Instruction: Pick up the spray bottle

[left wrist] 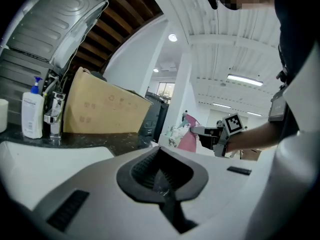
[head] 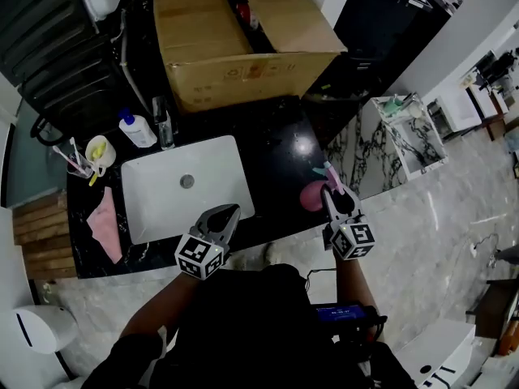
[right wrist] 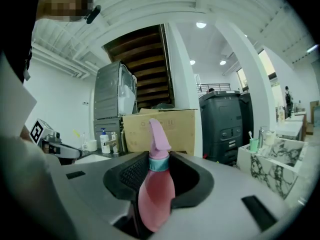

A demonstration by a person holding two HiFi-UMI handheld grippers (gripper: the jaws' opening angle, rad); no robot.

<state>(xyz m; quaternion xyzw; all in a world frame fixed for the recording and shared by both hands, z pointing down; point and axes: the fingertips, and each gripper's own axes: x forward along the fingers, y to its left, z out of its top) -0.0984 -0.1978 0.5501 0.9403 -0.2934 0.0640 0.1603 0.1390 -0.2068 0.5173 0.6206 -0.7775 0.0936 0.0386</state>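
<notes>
A pink spray bottle (right wrist: 156, 189) with a teal collar and pink trigger head stands upright between the jaws of my right gripper (right wrist: 159, 170), which is shut on its body. From the head view, the bottle (head: 311, 194) is held over the right end of the black counter (head: 276, 148), with the right gripper (head: 332, 193) behind it. The left gripper view shows the bottle (left wrist: 187, 136) at the far right. My left gripper (head: 232, 211) hovers at the front edge of the white sink (head: 185, 186); its jaws (left wrist: 162, 176) are shut with nothing in them.
A large cardboard box (head: 243, 39) fills the back of the counter. A soap pump bottle (head: 136, 130), a faucet (head: 164, 124) and a cup with toothbrushes (head: 99, 151) stand behind the sink. A pink cloth (head: 105, 225) lies at the left. A marble shelf (head: 413, 132) is at the right.
</notes>
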